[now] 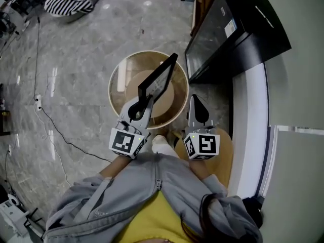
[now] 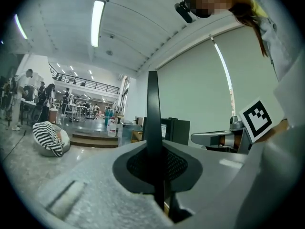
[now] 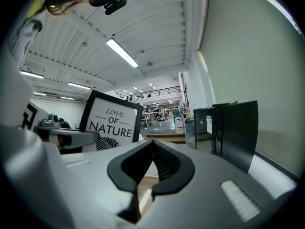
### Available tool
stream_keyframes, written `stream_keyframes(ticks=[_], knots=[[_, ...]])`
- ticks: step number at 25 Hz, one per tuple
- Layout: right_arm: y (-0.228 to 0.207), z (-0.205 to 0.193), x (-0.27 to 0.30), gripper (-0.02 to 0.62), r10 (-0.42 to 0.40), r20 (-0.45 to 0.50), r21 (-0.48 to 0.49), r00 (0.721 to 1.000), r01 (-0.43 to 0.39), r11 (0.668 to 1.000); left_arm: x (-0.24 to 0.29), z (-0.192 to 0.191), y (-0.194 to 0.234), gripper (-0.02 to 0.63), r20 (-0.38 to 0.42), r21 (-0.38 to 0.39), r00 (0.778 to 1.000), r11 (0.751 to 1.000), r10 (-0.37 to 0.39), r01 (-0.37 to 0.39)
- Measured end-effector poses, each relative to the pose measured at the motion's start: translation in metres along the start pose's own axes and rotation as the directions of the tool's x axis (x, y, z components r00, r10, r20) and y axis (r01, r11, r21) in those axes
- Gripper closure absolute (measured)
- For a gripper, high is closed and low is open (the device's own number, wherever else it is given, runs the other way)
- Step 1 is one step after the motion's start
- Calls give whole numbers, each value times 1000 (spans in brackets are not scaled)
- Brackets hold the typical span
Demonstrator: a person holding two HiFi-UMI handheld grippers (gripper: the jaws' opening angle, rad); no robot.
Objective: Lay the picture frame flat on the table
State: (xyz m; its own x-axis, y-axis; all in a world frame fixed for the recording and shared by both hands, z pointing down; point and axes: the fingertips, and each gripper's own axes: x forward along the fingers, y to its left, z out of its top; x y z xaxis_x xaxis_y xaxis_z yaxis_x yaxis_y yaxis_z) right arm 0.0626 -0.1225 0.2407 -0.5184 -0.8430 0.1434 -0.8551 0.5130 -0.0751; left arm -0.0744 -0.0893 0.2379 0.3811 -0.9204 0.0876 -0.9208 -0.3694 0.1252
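A black picture frame point(image 1: 158, 80) stands tilted on the round glass table point(image 1: 114, 101) with its wooden rim. My left gripper point(image 1: 142, 102) is shut on the frame's near edge. In the left gripper view the frame point(image 2: 152, 104) runs edge-on up between the pads of that gripper point(image 2: 154, 149). My right gripper point(image 1: 194, 100) hangs shut and empty just off the table's right side. The right gripper view shows its jaws point(image 3: 153, 143) closed on nothing. The frame's printed face point(image 3: 112, 122) sits to their left, beside the left gripper point(image 3: 66, 137).
A black cabinet point(image 1: 233, 29) stands close to the table's right, along a white ledge point(image 1: 253, 110). A striped beanbag point(image 1: 68, 1) lies far back left. A cable point(image 1: 50, 120) trails over the marble floor. A brown seat point(image 1: 225, 153) is under my right hand.
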Motion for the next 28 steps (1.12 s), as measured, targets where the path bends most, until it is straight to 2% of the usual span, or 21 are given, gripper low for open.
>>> stream_keyframes(ticks=[7,15,21,28], knots=[[-40,-32,58,595,51,-71,34,996,-49,998,64,-7,15,594,-23,-5,1000,1000,6,-6],[-34,-77,96,594,126,-128,59,984,-119,991,94,-45,39,594,-72,-50,997,999,3,-7],[-30,-113,111,594,134,-161,56,978,-127,990,103,-92,50,592,-85,-132,994,989,-75,63],[-35,-170,135,568,115,-196,62,974,-105,993,124,-159,62,594,-137,-189,974,970,-179,152]])
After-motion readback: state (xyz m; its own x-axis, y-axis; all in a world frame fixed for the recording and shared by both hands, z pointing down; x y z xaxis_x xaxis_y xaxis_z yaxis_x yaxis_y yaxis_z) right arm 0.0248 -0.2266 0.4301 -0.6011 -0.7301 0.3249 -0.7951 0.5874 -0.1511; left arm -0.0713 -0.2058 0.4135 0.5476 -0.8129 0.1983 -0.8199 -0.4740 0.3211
